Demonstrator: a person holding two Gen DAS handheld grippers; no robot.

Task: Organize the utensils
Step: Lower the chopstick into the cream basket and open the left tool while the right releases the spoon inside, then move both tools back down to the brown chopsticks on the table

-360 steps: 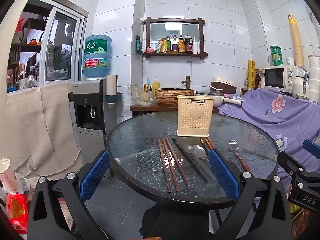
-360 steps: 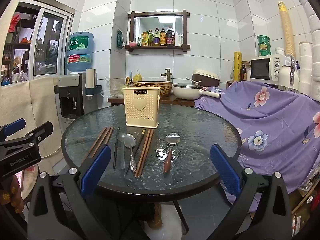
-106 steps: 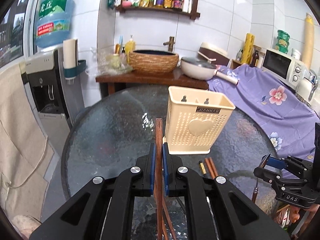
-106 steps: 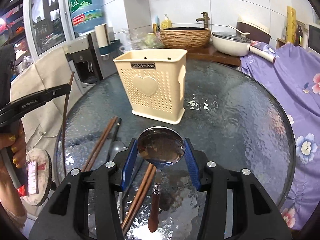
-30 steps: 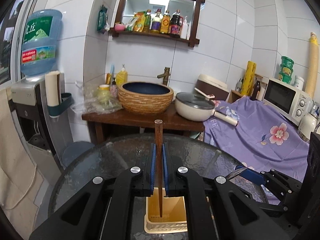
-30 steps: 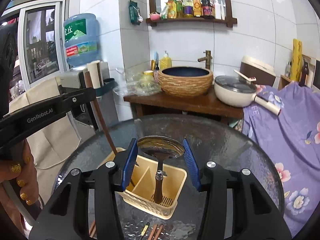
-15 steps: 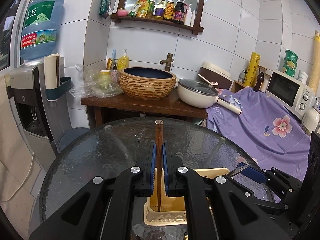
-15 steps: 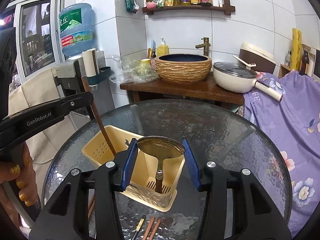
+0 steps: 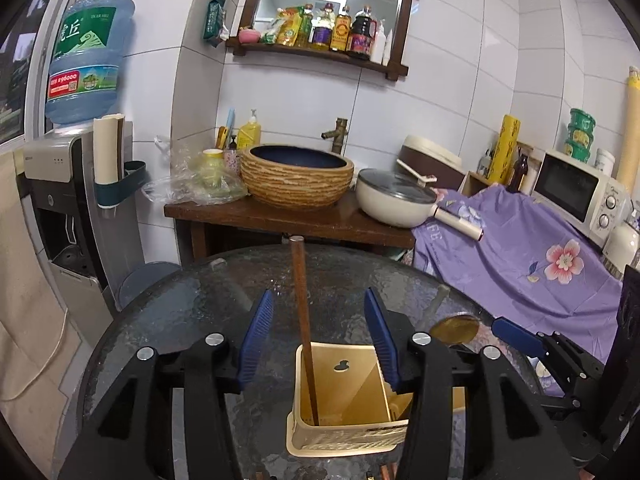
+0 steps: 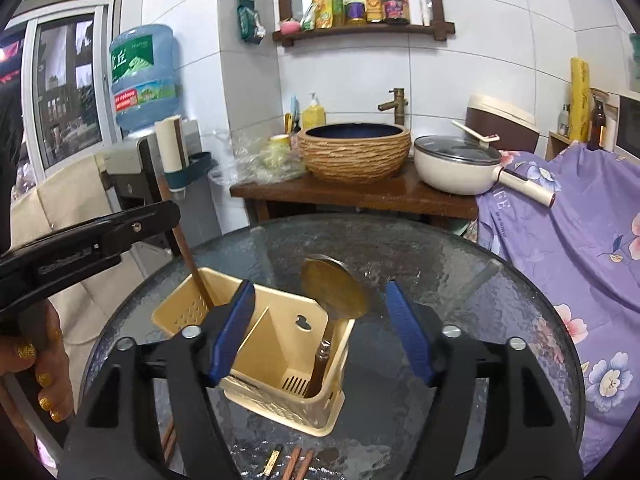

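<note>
jaws on your left gripper [image 9: 318, 334] are opening, and the blue pads [image 9: 256, 338] stand clear on both sides of the brown chopsticks [image 9: 304, 332] between them, touching nothing. those chopsticks stand nearly upright, leaning a little, with their lower ends down in the left compartment of the cream utensil holder [image 9: 340, 436]. from the right wrist view you can see the same chopsticks [image 10: 196, 276] rising out of that far-left compartment, just under your left gripper [image 10: 132, 228], with your hand [image 10: 36, 376] wrapped round its handle at the frame's left edge.

your right gripper [image 10: 320, 328] is opening too. its blue pads [image 10: 408, 332] sit apart from the metal spoon [image 10: 334, 290], which stands bowl-up between them, handle down in the right compartment of the holder [image 10: 280, 396], leaning against the rim. nothing is pinched in either gripper. in the left wrist view the spoon bowl [image 9: 456, 328] shows just beside the right gripper's blue tip [image 9: 516, 338].

the holder stands on the round glass table [image 10: 460, 264]. more chopsticks [image 10: 298, 466] lie flat on the glass just in front of the holder, at the bottom of the right view. beyond the table you have a wooden counter with a woven basin [image 9: 296, 176] and a cream pan [image 9: 394, 202], a purple flowered cloth [image 9: 540, 268] to the right, and a water dispenser [image 9: 76, 184] to the left.
</note>
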